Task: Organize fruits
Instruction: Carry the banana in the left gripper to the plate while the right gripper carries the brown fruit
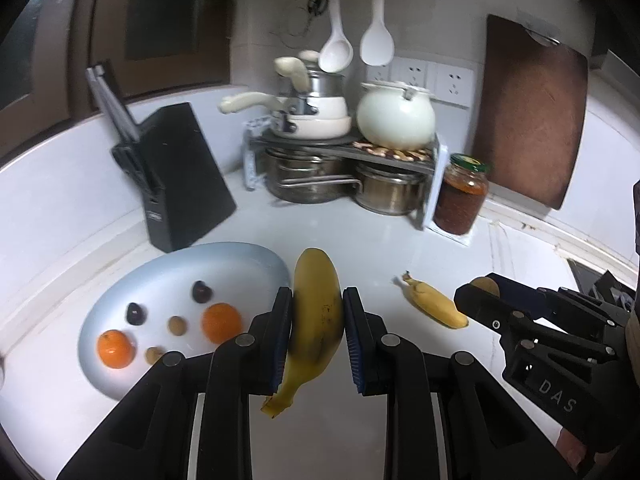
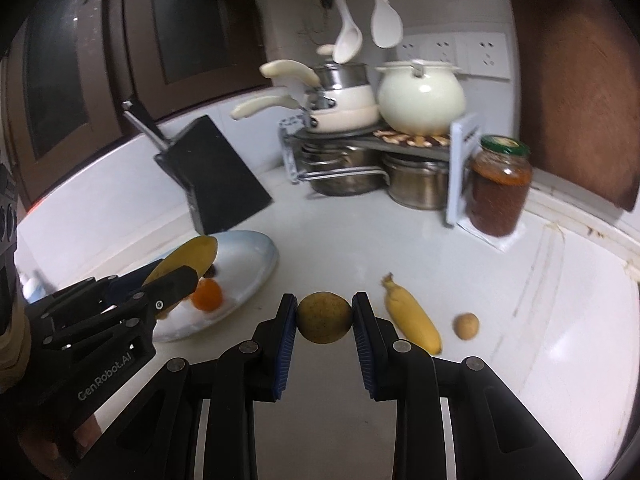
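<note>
My left gripper [image 1: 317, 320] is shut on a large yellow banana [image 1: 316, 312] and holds it above the counter, just right of a pale blue plate [image 1: 240, 264]. The plate carries two oranges [image 1: 221, 322], two dark fruits [image 1: 201, 291] and two small tan fruits [image 1: 176, 325]. My right gripper [image 2: 324, 318] is shut on a round tan-brown fruit [image 2: 324, 317] above the counter. A smaller banana [image 2: 412, 320] lies on the counter right of it, with a small tan fruit [image 2: 466, 325] further right. The left gripper [image 2: 176, 280] also shows in the right wrist view, over the plate [image 2: 248, 256].
A black knife block [image 1: 180, 176] stands behind the plate. A rack with stacked pots [image 1: 340, 168] and a white kettle [image 1: 394, 116] sits in the corner. A jar with a green lid [image 1: 462, 196] stands beside it. A brown cutting board [image 1: 532, 112] leans on the wall.
</note>
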